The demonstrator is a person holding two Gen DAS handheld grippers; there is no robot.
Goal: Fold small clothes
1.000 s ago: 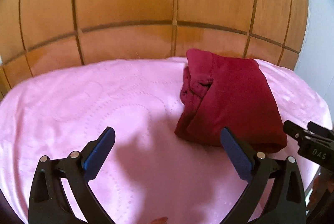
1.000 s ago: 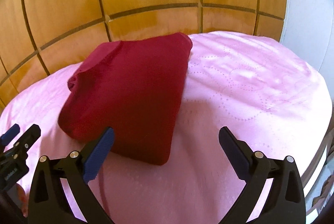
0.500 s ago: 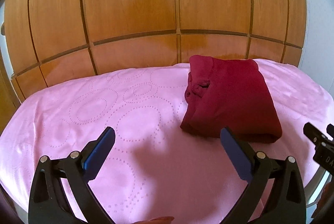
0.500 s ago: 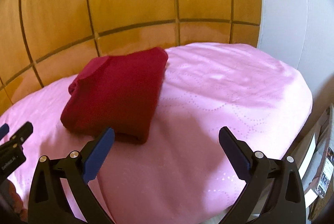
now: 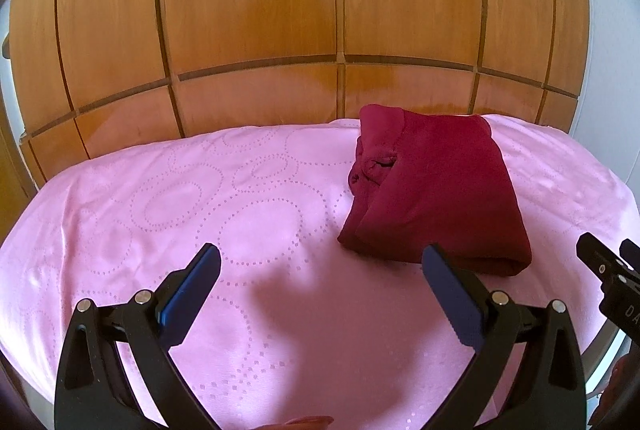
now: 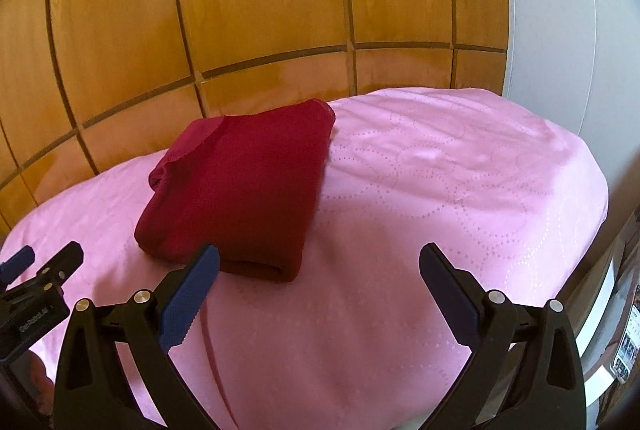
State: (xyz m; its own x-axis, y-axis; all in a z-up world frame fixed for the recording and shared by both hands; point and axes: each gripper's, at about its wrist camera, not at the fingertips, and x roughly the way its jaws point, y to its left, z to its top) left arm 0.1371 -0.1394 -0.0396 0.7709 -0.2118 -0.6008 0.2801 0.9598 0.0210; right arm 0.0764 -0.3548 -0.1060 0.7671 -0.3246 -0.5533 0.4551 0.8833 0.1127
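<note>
Glossy orange-brown wooden panelling (image 5: pixel 248 9) with dark grooves fills the background; a white wall (image 6: pixel 560 9) stands at the right. Below it lies a pink satin bedspread (image 5: pixel 168 197) stitched with dotted circles, covering the whole work surface.

Folded dark red knit garment (image 5: pixel 436 189) rests on the bedspread near the panelling, a compact rectangular bundle with its bunched collar end toward the back left.

Left gripper (image 5: pixel 320 288): black frame, 2 blue-padded fingers spread wide, nothing between them. It hangs above bare bedspread; the garment lies ahead and to its right, the near folded edge just beyond the right fingertip. No contact visible.

Right gripper (image 6: pixel 320 286): same build, fingers spread wide, holding nothing. From this view the garment (image 6: pixel 244 189) lies ahead and to the left, its near edge just past the left fingertip. Apart from the cloth as far as can be told.

Each gripper shows at the edge of the other's view.
</note>
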